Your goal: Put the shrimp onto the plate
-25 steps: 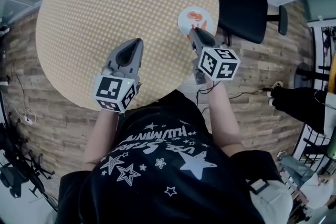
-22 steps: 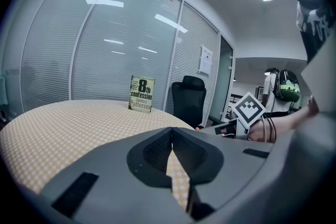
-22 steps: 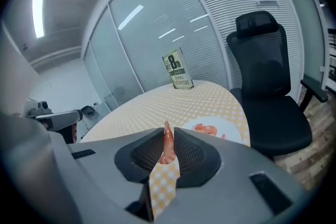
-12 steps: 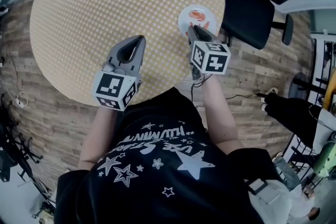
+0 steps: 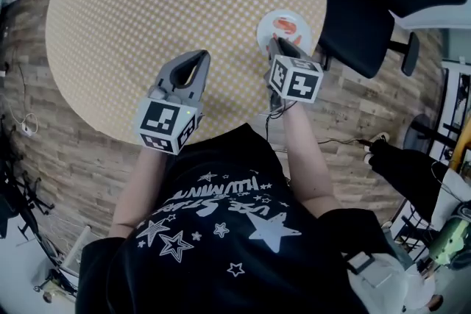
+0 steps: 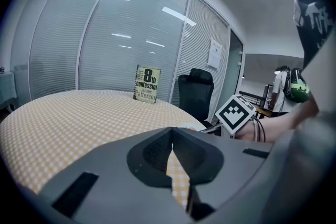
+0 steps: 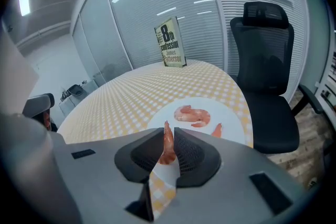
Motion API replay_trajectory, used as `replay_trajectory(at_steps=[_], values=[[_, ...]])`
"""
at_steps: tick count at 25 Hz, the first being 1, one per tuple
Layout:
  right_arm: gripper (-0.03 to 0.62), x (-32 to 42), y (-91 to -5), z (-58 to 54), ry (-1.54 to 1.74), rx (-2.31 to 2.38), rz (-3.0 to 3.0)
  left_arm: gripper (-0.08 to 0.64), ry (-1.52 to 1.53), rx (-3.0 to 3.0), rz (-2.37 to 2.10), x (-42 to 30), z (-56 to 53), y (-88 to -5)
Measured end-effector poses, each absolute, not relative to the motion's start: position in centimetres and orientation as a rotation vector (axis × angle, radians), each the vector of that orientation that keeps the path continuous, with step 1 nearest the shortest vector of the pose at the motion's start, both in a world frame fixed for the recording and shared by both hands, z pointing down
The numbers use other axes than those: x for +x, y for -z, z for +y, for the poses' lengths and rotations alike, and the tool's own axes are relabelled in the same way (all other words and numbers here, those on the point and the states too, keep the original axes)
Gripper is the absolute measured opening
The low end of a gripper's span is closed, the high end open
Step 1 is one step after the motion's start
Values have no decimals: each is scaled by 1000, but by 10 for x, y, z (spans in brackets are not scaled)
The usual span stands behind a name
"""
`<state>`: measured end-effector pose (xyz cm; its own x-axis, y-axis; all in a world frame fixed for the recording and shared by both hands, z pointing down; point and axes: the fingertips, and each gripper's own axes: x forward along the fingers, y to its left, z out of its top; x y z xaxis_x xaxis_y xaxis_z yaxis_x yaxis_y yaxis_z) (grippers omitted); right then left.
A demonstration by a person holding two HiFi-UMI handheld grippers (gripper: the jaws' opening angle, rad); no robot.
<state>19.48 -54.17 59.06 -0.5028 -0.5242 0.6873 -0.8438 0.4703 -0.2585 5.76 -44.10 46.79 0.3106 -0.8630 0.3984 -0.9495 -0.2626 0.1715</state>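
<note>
as right gripper (image 5: pixel 274 45) clamps shrimp (image 7: pixel 168 147), over plate (image 7: pixel 232 113)

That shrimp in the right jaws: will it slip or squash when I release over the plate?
The shrimp looks glossy, so probably slippery; the right gripper pinches it edge-on, so it may slide. Its curled body suggests soft flesh, likely squashy rather than stiff. Small and probably light, it should land flat on the plate, not roll.
</note>
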Motion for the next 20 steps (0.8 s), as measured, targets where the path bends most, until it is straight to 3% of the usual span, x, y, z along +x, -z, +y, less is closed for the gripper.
replay_trajectory(at_steps=[20], values=[[67, 193, -578, -545, -795, 1235, -2223, 9, -321, 2241, -1611, 45, -423, -466]])
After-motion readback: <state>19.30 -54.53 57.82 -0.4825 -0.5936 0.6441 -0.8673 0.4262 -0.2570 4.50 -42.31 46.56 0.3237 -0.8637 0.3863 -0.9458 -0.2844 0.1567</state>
